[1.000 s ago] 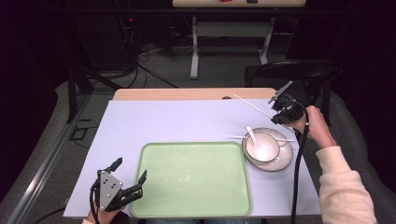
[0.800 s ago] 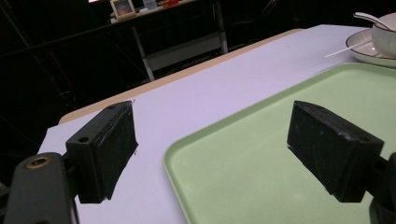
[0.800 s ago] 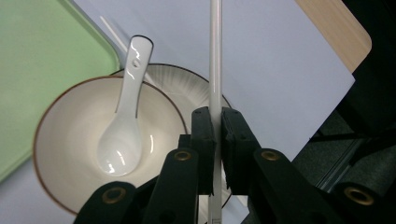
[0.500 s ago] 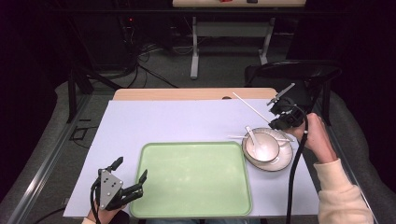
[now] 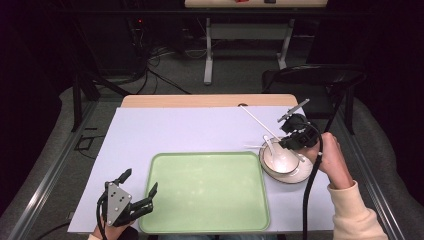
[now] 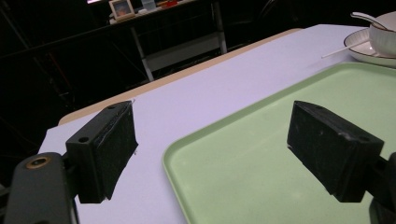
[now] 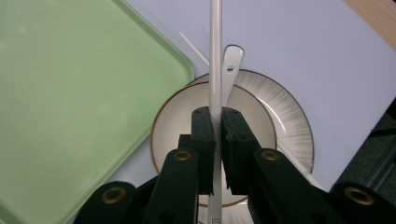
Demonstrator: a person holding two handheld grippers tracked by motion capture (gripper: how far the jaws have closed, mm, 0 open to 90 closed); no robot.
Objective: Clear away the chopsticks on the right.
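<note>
Right gripper (image 7: 215, 133) is pinching a white chopstick (image 7: 215, 56) between its pressed-together jaws, directly above the bowl (image 5: 279, 159). The stick is running from the jaws out past the bowl's far rim, over the lilac mat (image 5: 190, 130). A white spoon (image 7: 229, 70) is lying in the bowl just beside the stick. Bowl is sitting on a plate (image 5: 300, 174), right of the green tray (image 5: 205, 190). Left gripper (image 5: 136, 195) is hovering spread at the tray's near left corner, pinching nothing.
</note>
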